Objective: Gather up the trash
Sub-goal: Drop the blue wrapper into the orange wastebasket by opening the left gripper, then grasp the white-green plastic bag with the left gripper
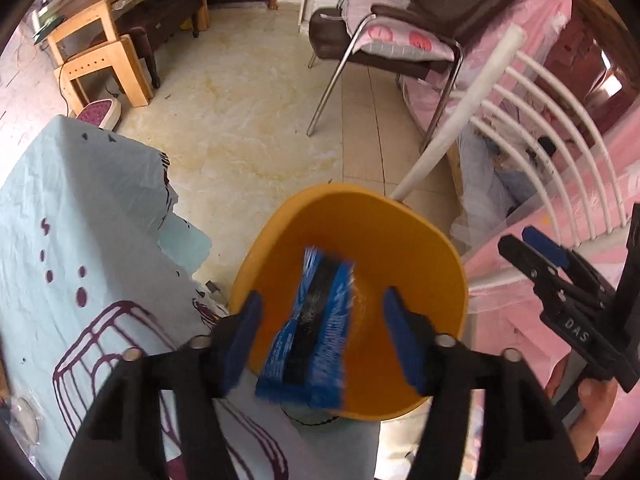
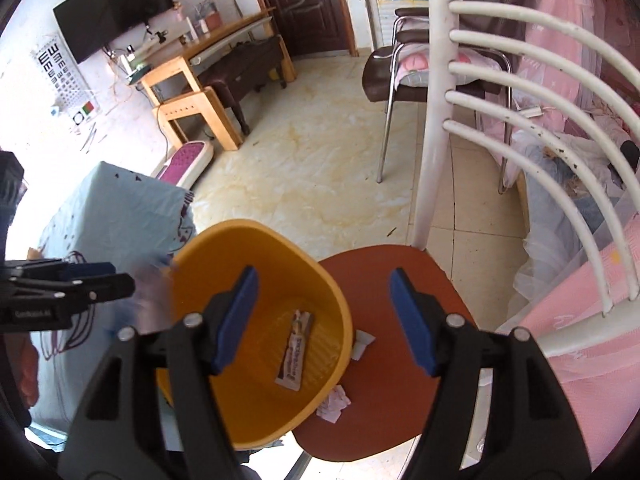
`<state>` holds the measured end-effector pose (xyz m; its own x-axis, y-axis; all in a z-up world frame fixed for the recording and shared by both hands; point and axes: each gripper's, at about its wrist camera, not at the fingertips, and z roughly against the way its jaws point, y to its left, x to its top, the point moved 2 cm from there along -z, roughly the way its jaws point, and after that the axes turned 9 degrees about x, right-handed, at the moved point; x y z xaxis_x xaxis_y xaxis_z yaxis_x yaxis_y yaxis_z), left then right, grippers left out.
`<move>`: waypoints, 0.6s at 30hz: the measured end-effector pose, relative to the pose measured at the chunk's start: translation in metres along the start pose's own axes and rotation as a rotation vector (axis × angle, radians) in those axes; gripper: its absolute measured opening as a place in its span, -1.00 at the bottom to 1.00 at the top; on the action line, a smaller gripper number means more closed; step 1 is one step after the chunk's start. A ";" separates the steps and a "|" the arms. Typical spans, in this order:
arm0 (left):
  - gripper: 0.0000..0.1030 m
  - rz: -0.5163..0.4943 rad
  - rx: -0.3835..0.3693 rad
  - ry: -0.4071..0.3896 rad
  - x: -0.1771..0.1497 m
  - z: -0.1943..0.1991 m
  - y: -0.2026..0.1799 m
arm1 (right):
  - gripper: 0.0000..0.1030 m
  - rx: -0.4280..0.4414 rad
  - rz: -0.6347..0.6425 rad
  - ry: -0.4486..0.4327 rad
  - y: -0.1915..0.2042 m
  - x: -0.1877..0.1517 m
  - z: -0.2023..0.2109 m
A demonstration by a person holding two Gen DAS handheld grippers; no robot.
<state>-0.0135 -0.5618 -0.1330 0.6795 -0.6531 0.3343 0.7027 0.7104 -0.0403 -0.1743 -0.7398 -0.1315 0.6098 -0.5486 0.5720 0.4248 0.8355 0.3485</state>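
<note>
a: two pieces are accounted for, as far as i can see. one white wrapper [image 2: 294,354] lies flat on the floor of the orange bin [image 2: 224,248], and a blue and black wrapper [image 1: 310,332] is in mid-air over the bin's mouth, blurred, between the fingers of the left gripper [image 1: 324,340] but touching neither.

b: so the left one has let go?

a: yes, its jaws stand apart and nothing is pinched. i judge the blue wrapper is dropping in, though it is not yet on the bottom.

b: and the right gripper [image 2: 324,320]?

a: jaws spread, empty, hanging above the bin and the near edge of the red chair seat [image 2: 400,380].

b: what is left?

a: at least two scraps on that seat, just right of the bin: a small white piece [image 2: 362,344] close to the bin's rim, and a crumpled white and pink paper [image 2: 334,404] nearer to us, partly tucked against the bin's wall.

b: anything on the left?

a: a table under a pale blue patterned cloth [image 1: 80,240] sits left of the bin. there is something clear at its near left edge, but i cannot tell what it is.

b: so roughly halfway?

a: my guess is midway or a bit past. the right gripper is closest to the seat scraps, so they look like the next job.
</note>
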 end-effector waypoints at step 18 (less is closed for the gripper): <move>0.38 0.306 0.290 -0.268 -0.096 0.167 0.218 | 0.79 0.307 0.336 0.002 0.214 0.004 0.024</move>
<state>0.0397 -0.3004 -0.0161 0.7403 -0.3404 0.5797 0.3665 0.9273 0.0764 -0.0976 -0.5625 -0.0368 0.6813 -0.2454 0.6896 -0.0147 0.9373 0.3482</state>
